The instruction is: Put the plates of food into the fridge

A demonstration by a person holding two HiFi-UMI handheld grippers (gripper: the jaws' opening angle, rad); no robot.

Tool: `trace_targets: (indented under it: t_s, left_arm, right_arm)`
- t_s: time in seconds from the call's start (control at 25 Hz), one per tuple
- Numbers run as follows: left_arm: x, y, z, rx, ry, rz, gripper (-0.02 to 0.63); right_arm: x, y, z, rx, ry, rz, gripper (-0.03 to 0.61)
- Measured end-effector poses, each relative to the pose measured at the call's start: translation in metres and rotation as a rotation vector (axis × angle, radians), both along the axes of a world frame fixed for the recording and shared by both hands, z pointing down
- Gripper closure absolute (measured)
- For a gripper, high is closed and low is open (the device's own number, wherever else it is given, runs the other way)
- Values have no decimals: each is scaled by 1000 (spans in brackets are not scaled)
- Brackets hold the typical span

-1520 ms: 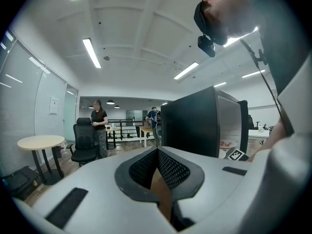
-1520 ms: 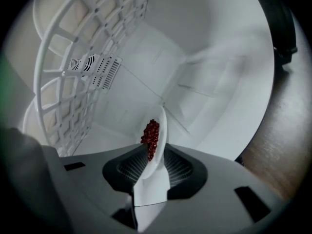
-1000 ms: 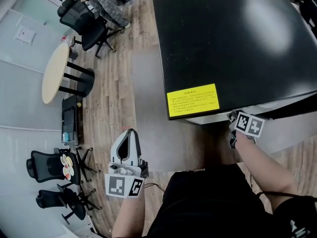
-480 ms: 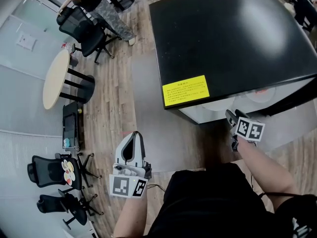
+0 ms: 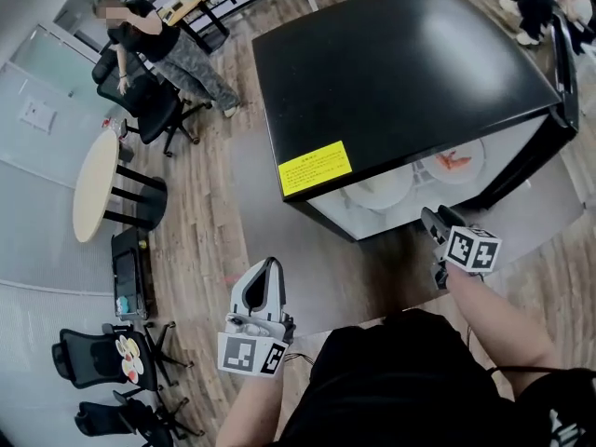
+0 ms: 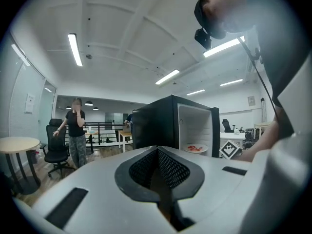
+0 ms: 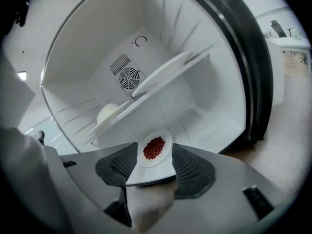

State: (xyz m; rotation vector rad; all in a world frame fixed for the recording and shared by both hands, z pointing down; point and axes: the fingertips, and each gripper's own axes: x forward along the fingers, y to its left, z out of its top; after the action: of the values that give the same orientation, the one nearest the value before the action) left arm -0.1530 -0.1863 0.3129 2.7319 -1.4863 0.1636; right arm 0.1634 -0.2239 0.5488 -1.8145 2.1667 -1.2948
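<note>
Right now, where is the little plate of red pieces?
In the right gripper view, the plate of red pieces lies low inside the open fridge, beneath the slanted shelf, showing through the gap between the open jaws of the right gripper.

The fridge point(image 5: 400, 73) stands with its door point(image 5: 562, 63) swung wide to the right, leaving the mouth free from the front, though inside a shelf point(image 7: 165, 79) loaded with plates point(image 5: 453, 161) splits the height, and below it a plate of red food point(image 7: 155, 149) sits near the front beside bare floor.
</note>
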Motion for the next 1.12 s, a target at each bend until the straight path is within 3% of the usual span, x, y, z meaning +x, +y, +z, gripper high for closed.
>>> trace_targets:
  t_s: [0.08, 0.24, 0.4, 0.6, 0.8, 1.12]
  left_arm:
    - [7, 2, -2, 3, 12, 24, 611]
    - [21, 6, -14, 17, 27, 101, 611]
    - [18, 10, -21, 34, 40, 127, 611]
    - [5, 25, -24, 46, 62, 161, 611]
    - [-16, 51, -15, 25, 77, 169, 611]
    - [-62, 79, -23, 39, 105, 128, 611]
  right_arm:
    - [3, 5, -14, 50, 15, -21, 351]
    - [21, 21, -45, 109, 70, 16, 469]
    - [16, 38, -79, 205, 181, -11, 526]
    - [7, 65, -125, 324, 312, -12, 558]
    - [-18, 97, -164, 398, 355, -9, 570]
    - [-52, 140, -189, 425, 448, -20, 572]
